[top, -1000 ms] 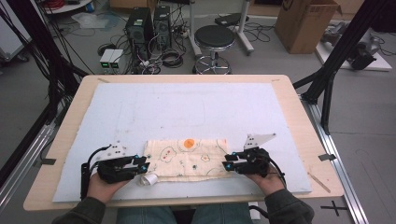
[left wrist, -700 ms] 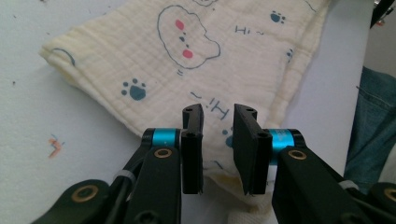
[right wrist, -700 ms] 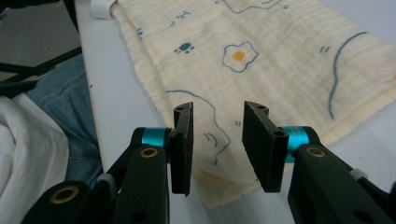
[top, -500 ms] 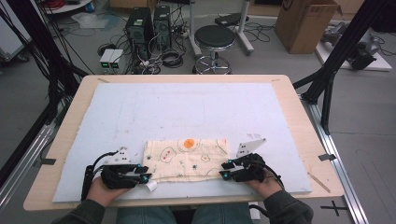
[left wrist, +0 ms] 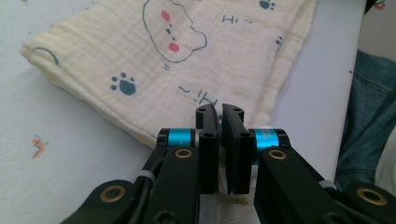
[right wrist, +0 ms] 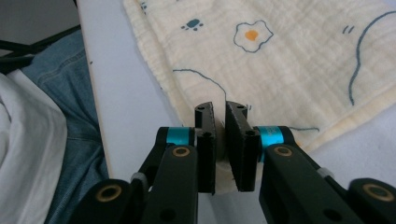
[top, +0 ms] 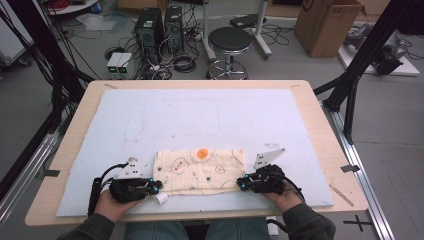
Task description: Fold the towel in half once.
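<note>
A folded cream muslin cloth (top: pixel 200 171), printed with bears, paw prints and fried eggs, lies on the pale blue mat (top: pixel 200 120) near the front edge of the wooden worktop (top: pixel 330 150), between the two hands. The left tongs (top: pixel 156 187) sit at the cloth's near left corner and the right tongs (top: pixel 241 184) at its near right corner, each held low over the mat by a hand (top: pixel 112 205) coming in from the bottom edge, the other hand (top: pixel 285 196) mirroring it.

In the left gripper view the left tongs (left wrist: pixel 219 140) are clenched on the cloth (left wrist: pixel 187 60): the two black jaws stand nearly together with cream fabric pinched in the narrow slit between them, and a bunched fold shows below the jaws, partly hidden by the arms of the tool. In the right gripper view the right tongs (right wrist: pixel 221 140) likewise pinch the cloth (right wrist: pixel 289 60), a bit of fabric showing in the gap and beneath the jaws. How many layers each pair has caught cannot be made out.

From above, a small white tab (top: pixel 161 198) pokes out under the left tongs; what it is stays unclear. Blue denim (right wrist: pixel 70 116) shows past the worktop's edge in both gripper views. The far part of the cloth is cut off at the top of each gripper view.
</note>
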`<state>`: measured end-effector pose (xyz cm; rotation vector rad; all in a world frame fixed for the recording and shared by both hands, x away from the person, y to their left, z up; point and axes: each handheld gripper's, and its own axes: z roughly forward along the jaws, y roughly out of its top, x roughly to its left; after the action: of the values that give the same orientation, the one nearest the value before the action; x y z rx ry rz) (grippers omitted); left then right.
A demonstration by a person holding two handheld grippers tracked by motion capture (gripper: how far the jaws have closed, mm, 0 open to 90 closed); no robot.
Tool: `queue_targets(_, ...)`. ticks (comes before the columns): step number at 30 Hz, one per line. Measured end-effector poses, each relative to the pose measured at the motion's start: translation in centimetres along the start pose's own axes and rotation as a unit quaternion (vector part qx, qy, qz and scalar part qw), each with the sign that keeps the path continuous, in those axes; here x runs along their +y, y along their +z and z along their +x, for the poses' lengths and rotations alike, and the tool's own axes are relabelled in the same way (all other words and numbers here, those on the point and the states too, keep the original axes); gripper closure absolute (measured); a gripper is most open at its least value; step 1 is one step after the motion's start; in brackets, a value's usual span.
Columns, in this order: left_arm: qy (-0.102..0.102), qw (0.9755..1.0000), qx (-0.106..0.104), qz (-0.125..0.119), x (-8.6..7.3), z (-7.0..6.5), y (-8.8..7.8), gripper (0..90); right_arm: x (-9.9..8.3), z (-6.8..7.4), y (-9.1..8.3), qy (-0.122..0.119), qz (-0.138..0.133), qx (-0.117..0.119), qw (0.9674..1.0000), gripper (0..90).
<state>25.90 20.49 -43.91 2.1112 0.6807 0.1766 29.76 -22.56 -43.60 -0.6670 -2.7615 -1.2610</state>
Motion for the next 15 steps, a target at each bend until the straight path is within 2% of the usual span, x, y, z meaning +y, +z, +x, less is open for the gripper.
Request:
queue_targets(8, -0.006, 0.9996, -0.001, -0.026, 0.2, 0.0, -0.8, 85.4, 0.0, 0.1, -0.7, 0.004, -0.019, 0.001, 0.9998, 83.6)
queue_targets(15, 0.0, 0.9996, -0.011, -0.026, 0.1, -0.3, -1.1, 85.6, -0.2, 0.3, -1.2, 0.005, -0.025, 0.002, 0.9997, 83.7)
